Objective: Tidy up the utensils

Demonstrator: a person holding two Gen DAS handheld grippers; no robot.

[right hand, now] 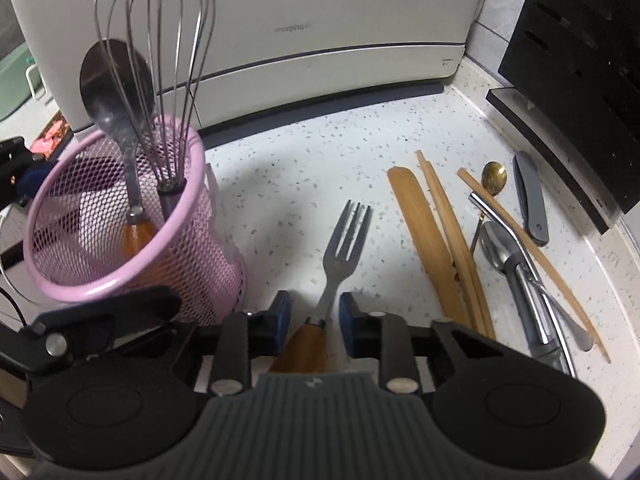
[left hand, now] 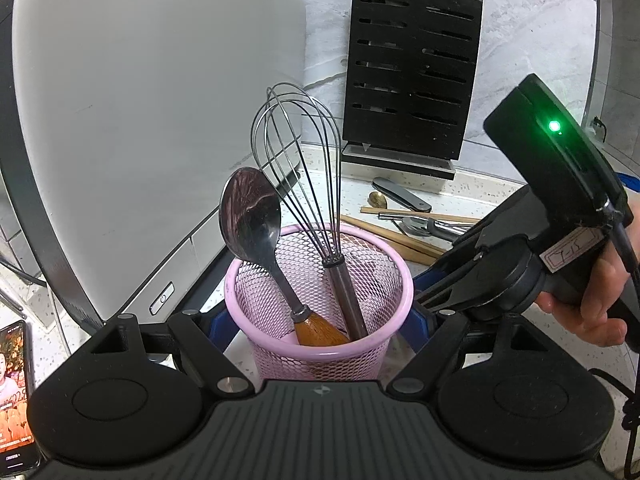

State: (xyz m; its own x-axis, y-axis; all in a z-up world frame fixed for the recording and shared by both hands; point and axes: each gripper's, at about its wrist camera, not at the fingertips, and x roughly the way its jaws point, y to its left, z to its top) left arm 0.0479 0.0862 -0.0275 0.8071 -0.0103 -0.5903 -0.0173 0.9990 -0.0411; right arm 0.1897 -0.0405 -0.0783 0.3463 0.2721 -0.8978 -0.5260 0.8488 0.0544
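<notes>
A pink mesh cup (left hand: pixel 320 344) stands between the fingers of my left gripper (left hand: pixel 320 320), which grips its sides. It holds a wire whisk (left hand: pixel 304 152) and a wooden-handled spoon (left hand: pixel 250 216). The cup (right hand: pixel 120 240) shows at left in the right wrist view, with the whisk (right hand: pixel 160 60) and spoon (right hand: pixel 116 80). My right gripper (right hand: pixel 314 316) straddles a wooden-handled fork (right hand: pixel 344 240) lying on the counter; its blue pads stand apart from the handle on both sides.
Loose utensils lie at right: a wooden spatula (right hand: pixel 424 232), chopsticks (right hand: pixel 452 240), a gold spoon (right hand: pixel 494 176), a folded knife (right hand: pixel 530 200) and steel utensils (right hand: pixel 520 272). A black knife block (right hand: pixel 576 72) stands behind them. A white appliance (right hand: pixel 320 32) fills the back. A phone (left hand: pixel 14 392) lies at left.
</notes>
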